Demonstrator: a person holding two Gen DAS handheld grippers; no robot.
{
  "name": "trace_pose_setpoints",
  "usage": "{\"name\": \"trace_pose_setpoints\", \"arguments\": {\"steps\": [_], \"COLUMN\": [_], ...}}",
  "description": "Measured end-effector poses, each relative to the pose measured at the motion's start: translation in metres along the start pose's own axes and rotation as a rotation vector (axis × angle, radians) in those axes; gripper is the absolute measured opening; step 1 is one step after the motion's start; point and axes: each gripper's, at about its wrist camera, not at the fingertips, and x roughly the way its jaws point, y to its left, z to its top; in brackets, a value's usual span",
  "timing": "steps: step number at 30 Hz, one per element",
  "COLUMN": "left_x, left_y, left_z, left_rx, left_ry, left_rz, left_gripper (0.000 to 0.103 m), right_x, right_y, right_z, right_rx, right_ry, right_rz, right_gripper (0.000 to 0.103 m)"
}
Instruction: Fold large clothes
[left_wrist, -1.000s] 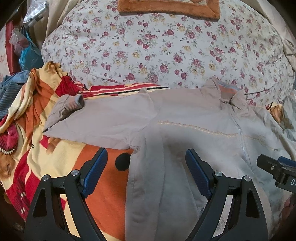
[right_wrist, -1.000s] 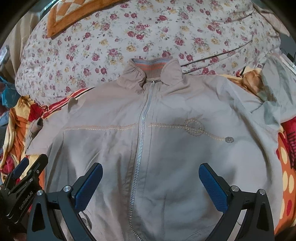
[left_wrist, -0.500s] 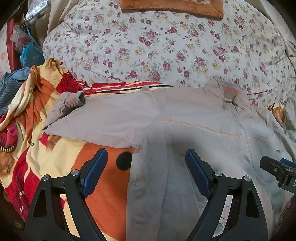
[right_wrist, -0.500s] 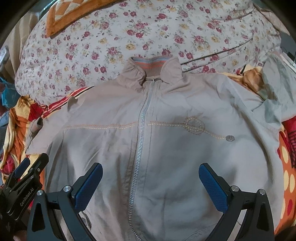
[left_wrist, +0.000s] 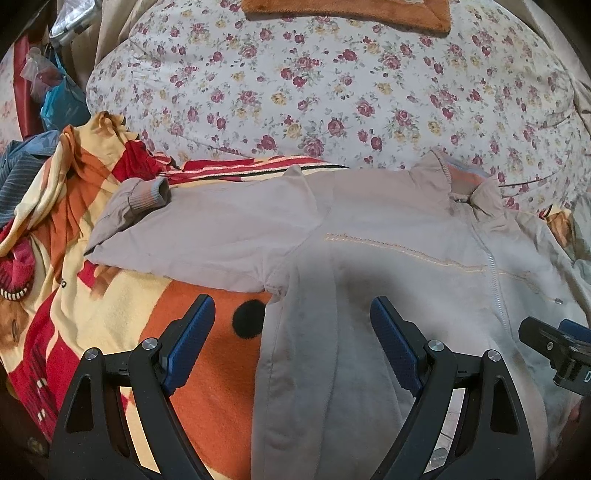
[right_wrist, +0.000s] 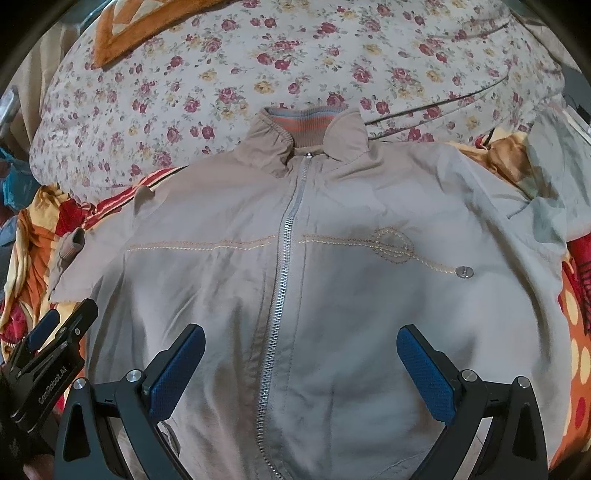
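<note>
A beige zip-up jacket (right_wrist: 332, 280) lies flat, front up and zipped, with its striped collar (right_wrist: 306, 123) at the far side. Its left sleeve (left_wrist: 192, 236) stretches out sideways and ends in a ribbed cuff (left_wrist: 151, 194). My left gripper (left_wrist: 291, 332) hovers open over the jacket's left side edge below the armpit, holding nothing. My right gripper (right_wrist: 301, 354) hovers open over the lower chest, straddling the zipper (right_wrist: 284, 266). The left gripper (right_wrist: 48, 354) also shows at the lower left of the right wrist view, and the right gripper (left_wrist: 554, 350) at the right edge of the left wrist view.
The jacket rests on an orange, red and yellow patterned blanket (left_wrist: 110, 332). A large floral quilt (left_wrist: 332, 81) bulges behind the collar, with an orange mat (left_wrist: 347, 14) on top. Bags and striped clothing (left_wrist: 22, 173) pile up at the far left. Pale fabric (right_wrist: 554, 177) lies at the right.
The left wrist view has shifted slightly, so the jacket sits a little lower and further right in it. Both grippers stay open and the jacket has not moved.
</note>
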Motion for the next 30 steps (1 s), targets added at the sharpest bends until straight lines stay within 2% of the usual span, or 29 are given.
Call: {"name": "trace_pose_setpoints", "arguments": {"steps": [30], "left_x": [0.0069], "left_y": [0.0049], "left_z": [-0.0023], "left_rx": [-0.015], "left_ry": [0.015], "left_rz": [0.017], "left_gripper": [0.086], "right_x": [0.0025], "right_y": [0.001], "right_z": [-0.0038], "right_rx": [-0.01], "right_ry": [0.005], "right_rz": [0.012], "right_gripper": [0.103]}}
